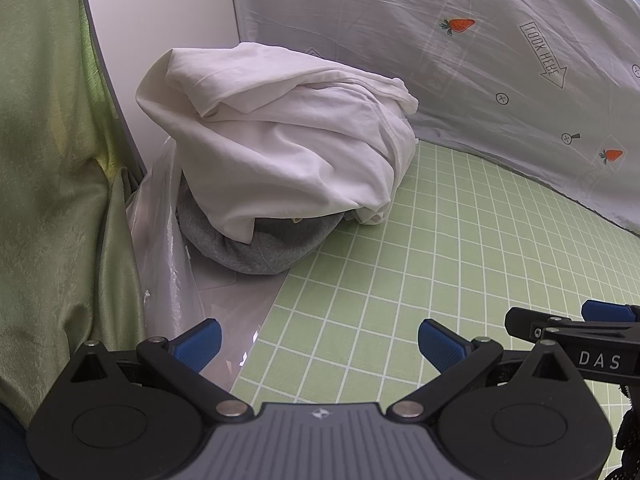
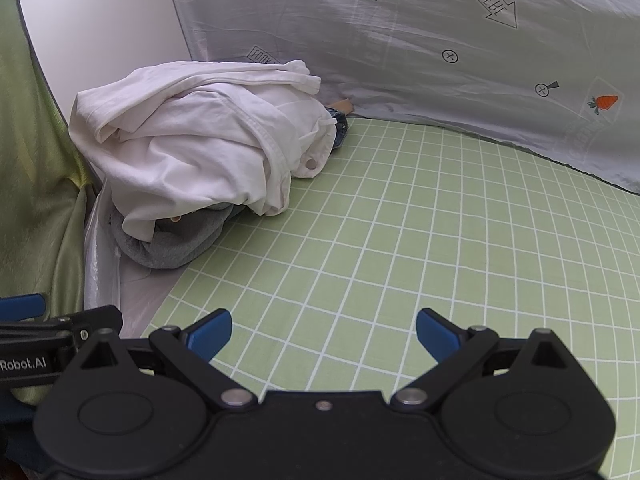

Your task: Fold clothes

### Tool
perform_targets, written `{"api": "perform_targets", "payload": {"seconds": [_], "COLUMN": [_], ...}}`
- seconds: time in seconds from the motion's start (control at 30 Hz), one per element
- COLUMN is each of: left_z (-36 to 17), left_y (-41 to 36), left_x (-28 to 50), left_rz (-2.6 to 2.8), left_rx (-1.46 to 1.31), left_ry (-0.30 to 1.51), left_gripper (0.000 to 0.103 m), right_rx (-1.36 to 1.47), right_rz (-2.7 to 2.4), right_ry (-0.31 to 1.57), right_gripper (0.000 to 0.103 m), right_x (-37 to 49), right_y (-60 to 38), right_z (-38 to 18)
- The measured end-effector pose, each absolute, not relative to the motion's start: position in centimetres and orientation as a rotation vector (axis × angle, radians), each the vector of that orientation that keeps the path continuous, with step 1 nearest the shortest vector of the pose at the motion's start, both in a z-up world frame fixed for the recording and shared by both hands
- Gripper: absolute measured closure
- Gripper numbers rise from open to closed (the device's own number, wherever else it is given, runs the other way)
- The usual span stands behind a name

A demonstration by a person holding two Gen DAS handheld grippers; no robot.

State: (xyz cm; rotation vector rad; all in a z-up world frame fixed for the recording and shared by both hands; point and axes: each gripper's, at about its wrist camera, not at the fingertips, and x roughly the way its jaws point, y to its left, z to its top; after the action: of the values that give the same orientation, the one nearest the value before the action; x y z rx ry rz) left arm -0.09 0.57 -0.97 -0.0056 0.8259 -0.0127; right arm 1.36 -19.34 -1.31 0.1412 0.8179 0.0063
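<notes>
Clothes pile | rumpled white cotton over grey knit | jaws wide, empty

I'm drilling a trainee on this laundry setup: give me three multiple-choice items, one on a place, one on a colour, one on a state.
1. The white garment lies:
A. on top of the grey garment
B. under it
C. hanging from a rail

2. The mat is:
A. red
B. green with white grid lines
C. black

3. The left gripper and right gripper are:
A. both shut on cloth
B. one shut
C. both open

Key: A, grey shows beneath the white heap; B, grid shows in both views; C, jaws stand apart, holding nothing.
</notes>
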Motion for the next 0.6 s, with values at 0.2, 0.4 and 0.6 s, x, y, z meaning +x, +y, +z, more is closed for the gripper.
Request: {"api": "perform_targets", "payload": {"seconds": [0.2, 0.4, 0.6], "left_z": [-1.1, -1.2, -1.4], "left_y": [0.6, 0.7, 0.8], "left_x": [0.0, 0.3, 0.9], "left_rz": [-0.014, -0.013, -0.014], "left_rx": [-0.004, -0.003, 0.002], "left_ry": [0.831, 0.839, 0.844], "left_gripper": [0.0, 0.0, 0.0], "right_rx": [0.144, 0.148, 0.149], "right_rz": [0.006, 0.009, 0.013], "right_ry": [0.822, 0.827, 0.832], "right_gripper": [0.003, 0.003, 0.003], "right_x": [1.4, 1.7, 2.3], "right_y": [-19.4, -19.4, -19.3], "right_z": [-1.4, -1.5, -1.7]}}
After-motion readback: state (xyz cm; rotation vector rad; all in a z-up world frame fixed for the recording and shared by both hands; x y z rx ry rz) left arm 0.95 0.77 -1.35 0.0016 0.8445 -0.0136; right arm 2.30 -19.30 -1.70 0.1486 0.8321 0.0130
